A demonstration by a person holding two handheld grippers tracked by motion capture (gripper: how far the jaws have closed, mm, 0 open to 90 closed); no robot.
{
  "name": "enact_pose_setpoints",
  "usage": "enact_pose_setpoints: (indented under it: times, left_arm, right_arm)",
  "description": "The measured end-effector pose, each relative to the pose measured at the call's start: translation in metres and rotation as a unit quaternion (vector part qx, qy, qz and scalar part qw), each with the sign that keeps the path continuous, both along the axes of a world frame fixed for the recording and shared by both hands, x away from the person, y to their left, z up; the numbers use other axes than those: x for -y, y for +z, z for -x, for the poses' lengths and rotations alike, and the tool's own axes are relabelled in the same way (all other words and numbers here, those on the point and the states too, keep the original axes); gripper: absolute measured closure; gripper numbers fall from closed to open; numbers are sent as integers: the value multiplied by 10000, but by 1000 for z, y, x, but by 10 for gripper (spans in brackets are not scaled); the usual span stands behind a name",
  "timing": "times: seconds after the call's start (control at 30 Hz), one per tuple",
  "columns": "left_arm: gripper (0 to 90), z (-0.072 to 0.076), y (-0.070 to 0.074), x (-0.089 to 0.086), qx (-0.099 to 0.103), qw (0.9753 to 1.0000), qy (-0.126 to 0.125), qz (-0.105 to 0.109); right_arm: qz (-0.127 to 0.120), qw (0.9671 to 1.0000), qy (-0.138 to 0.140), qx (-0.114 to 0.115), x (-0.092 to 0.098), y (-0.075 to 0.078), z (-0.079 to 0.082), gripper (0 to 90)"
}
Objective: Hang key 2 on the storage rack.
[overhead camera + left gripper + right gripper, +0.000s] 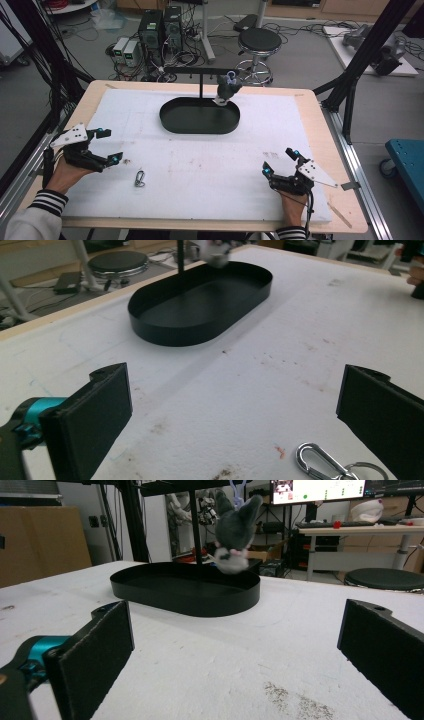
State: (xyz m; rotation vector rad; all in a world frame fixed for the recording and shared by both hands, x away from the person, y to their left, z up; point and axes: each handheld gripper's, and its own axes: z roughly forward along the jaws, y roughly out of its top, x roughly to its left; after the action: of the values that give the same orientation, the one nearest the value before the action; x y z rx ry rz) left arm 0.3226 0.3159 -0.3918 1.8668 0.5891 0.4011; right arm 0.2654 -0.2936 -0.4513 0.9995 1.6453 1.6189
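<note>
**Both grippers spread wide and resting low, with the toy hanging over the tray**

While the person's forearms come in from the near edge of the table (pixel 320 125), the left gripper (pixel 109 146) sits at the left side of the white mat (pixel 200 175), held by a hand (pixel 65 172) in a striped sleeve (pixel 47 200) and aimed toward the middle. Its jaws are released, well apart, with nothing between them. Just right of it a small metal clip (pixel 139 178) lies loose on the mat; the left gripper view shows the clip (pixel 320 465) near the right jaw, cut off by the bottom edge, with a ring attached.

In the middle, farther back, a black oval tray (pixel 200 117) lies on the mat. A thin black stand (pixel 201 82) rises from its rear, and a grey plush toy (pixel 227 90) hangs from the crossbar over the tray's right end. From above its shape is hard to read; the right gripper view shows the toy (pixel 234 527) clearly, with grey ears, a pale lower part and a lilac loop on top. In the left gripper view the toy is blurred and cut off at the top edge.

At the right, the right gripper (pixel 280 160) rests low on the mat, pointing up-left, jaws likewise released and empty.
</note>
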Motion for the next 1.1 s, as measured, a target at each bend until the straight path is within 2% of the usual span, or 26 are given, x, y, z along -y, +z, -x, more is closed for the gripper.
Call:
enact_pose_setpoints:
  times: [0.23,0.4,0.47,0.6,0.67,0.8,0.9,1.1]
  left_arm:
    - [18,-1,7,10,-91,9981,-460,-393]
    - [18,0,8,19,-150,9947,-764,-664]
    - [18,2,10,25,-164,9920,-922,-845]
    - [18,3,12,34,-166,9880,-1106,-1063]
    - [18,3,11,37,-241,9862,-1180,-1133]
    - [18,4,8,42,-333,9795,-1353,-1453]
    - [18,7,5,47,-389,9751,-1479,-1604]
    - [18,11,1,55,-475,9684,-1601,-1851]
  right_arm:
    - [18,10000,-3,18,0,0,0,8]
    - [20,10000,8,7,0,0,0,8]
    - [7,10000,15,-7,0,0,0,8]
    - [43,10000,15,29,0,0,-1,8]
    - [43,10000,17,26,0,0,-1,8]
    - [45,10000,15,29,0,0,-1,8]
    - [18,10000,4,25,0,0,0,8]
    - [-32,10000,11,44,1,-1,0,8]
